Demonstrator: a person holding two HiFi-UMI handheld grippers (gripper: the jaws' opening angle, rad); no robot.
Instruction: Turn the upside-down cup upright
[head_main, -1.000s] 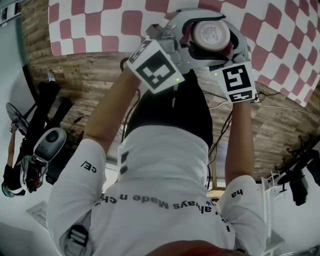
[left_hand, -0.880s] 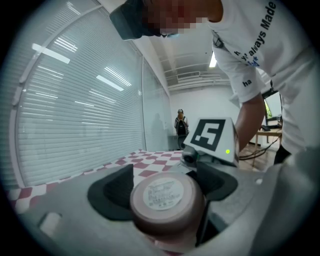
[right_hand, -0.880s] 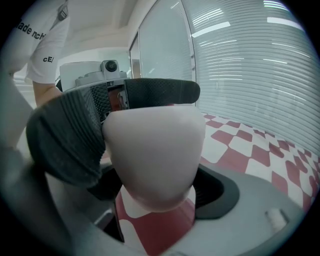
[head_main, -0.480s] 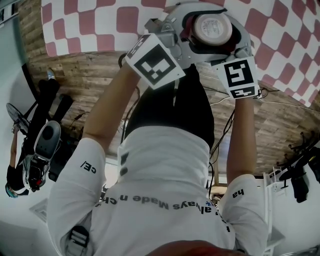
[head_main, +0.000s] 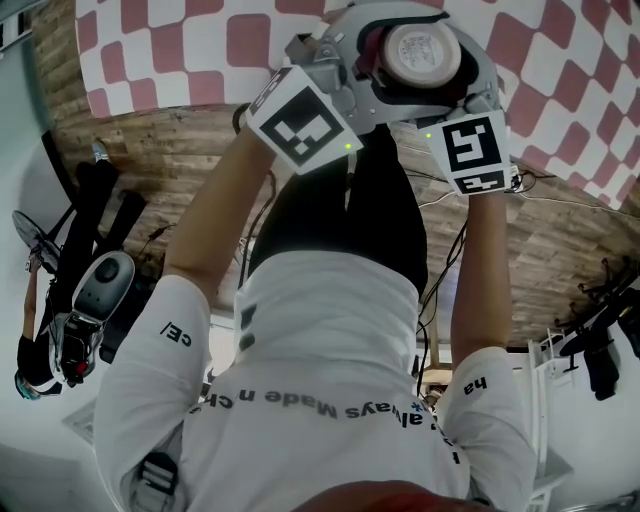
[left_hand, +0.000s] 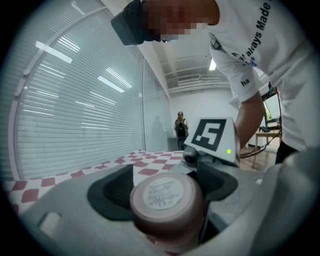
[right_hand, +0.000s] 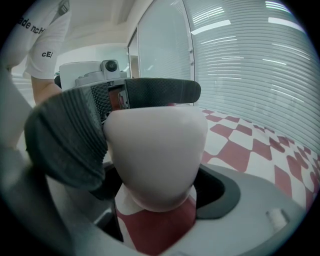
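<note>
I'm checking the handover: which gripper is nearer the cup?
Neither left nor right: both are on it. The left gripper clamps the base-up cup; the right gripper grips it from the opposite side.

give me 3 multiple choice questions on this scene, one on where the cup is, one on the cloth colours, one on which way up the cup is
1. Where is the cup? A in a sink; B between the jaws of both grippers; C on a shelf.
2. The checked cloth is: A blue and yellow; B green and black; C red and white.
3. The cup is: A mouth up; B base up; C in pieces.

Answers:
1 B: it stands between the jaws of the left gripper and of the right gripper, each in its own view.
2 C: its squares are red and white.
3 B: the base label faces up.
</note>
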